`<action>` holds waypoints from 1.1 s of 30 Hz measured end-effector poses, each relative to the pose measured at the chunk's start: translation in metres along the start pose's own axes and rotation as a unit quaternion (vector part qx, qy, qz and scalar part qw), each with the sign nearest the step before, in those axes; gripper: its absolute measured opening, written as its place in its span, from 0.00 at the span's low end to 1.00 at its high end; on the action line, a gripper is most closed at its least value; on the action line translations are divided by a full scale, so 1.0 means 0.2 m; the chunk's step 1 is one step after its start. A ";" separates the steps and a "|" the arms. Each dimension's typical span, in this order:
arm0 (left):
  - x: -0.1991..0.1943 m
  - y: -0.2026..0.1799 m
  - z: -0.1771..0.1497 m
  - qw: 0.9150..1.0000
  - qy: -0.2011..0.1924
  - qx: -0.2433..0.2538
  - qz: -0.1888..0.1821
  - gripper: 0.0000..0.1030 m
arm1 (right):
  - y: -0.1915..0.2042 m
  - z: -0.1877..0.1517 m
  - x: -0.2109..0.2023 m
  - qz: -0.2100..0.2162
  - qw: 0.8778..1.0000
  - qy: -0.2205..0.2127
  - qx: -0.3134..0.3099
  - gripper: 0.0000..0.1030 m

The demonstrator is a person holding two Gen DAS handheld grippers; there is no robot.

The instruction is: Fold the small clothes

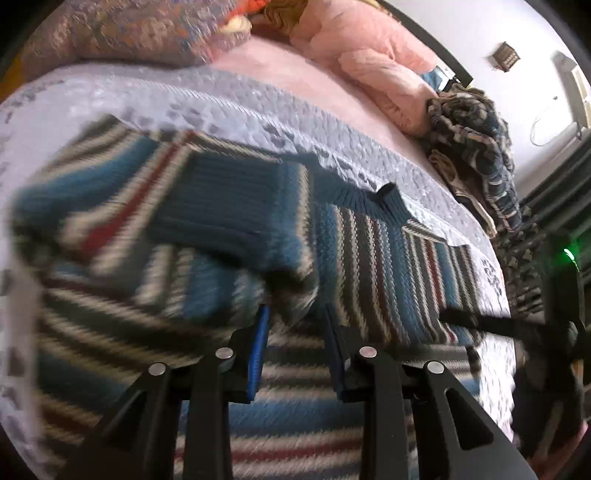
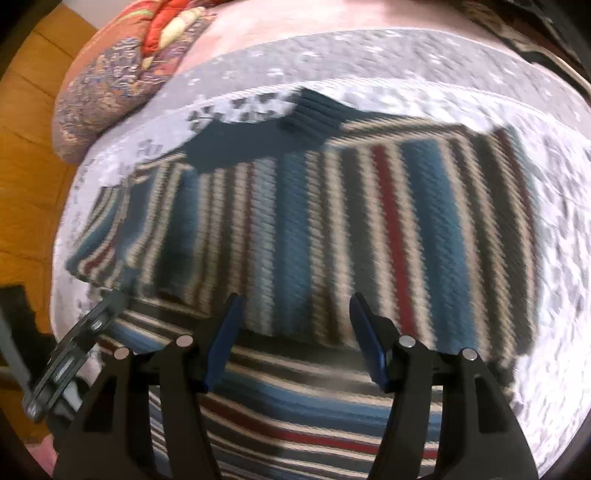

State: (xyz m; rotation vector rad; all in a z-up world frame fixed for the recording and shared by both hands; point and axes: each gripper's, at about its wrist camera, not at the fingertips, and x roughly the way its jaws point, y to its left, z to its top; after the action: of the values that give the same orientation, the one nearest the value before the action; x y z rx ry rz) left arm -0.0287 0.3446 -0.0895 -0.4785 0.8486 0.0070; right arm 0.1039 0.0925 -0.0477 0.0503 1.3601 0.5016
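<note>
A knitted sweater with teal, cream, dark and red stripes lies spread on a pale lilac bedspread. My left gripper is shut on a bunched fold of its sleeve, which has a plain teal ribbed cuff and is lifted over the sweater's body. In the right wrist view the sweater fills the middle, with part of it folded over along the near edge. My right gripper hovers open just above that folded edge, with nothing between its blue pads.
A patterned quilt and pink blanket lie at the bed's far side. A heap of dark patterned clothes sits at the right. The other gripper's black body is at the right edge. Orange wooden floor shows left of the bed.
</note>
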 end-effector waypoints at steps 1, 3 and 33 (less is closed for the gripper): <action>-0.10 0.03 0.03 1.000 -0.024 0.004 0.008 0.29 | 0.03 0.02 0.01 0.007 1.000 0.000 -0.003 0.59; -0.25 0.09 0.10 0.997 -0.066 0.011 0.040 0.33 | 0.11 0.07 0.03 0.028 1.000 0.005 -0.008 0.61; -0.04 0.41 0.28 0.994 -0.018 -0.008 0.107 0.36 | 0.39 0.31 0.07 0.121 0.991 0.044 -0.032 0.11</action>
State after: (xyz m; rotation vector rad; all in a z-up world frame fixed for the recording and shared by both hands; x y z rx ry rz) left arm -0.0096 0.4428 -0.0854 -0.3996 0.8623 0.2179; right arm 0.1392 0.1833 -0.0223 0.1435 1.4312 0.7591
